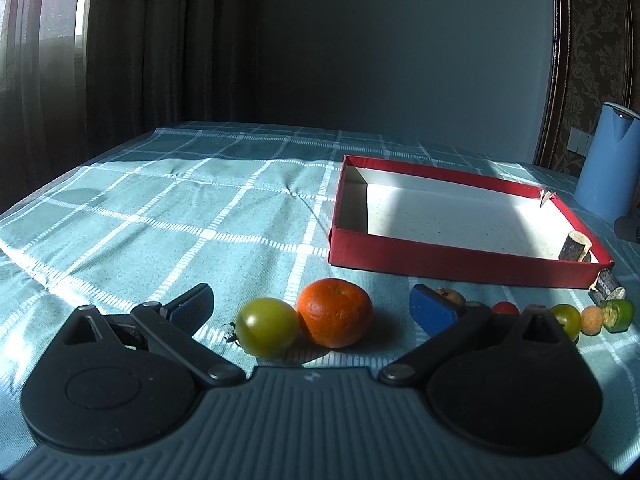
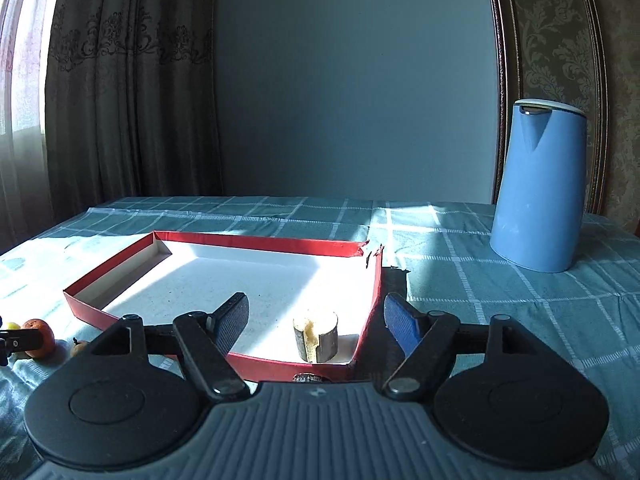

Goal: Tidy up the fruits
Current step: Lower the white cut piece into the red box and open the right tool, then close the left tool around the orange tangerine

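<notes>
My left gripper is open low over the checked cloth, with a green tomato and an orange tangerine lying side by side between its fingers, untouched. To their right runs a row of small fruits: a brown one, a red cherry tomato, a green tomato, a small orange one and a cut green piece. My right gripper is open at the near right corner of the red box. A short cane-like stub stands there upright, free of both pads.
A tall blue kettle stands on the cloth right of the box. A second dark stub lies outside the box's near corner. The far box corner is torn. Curtains hang behind the table on the left, with a wall behind.
</notes>
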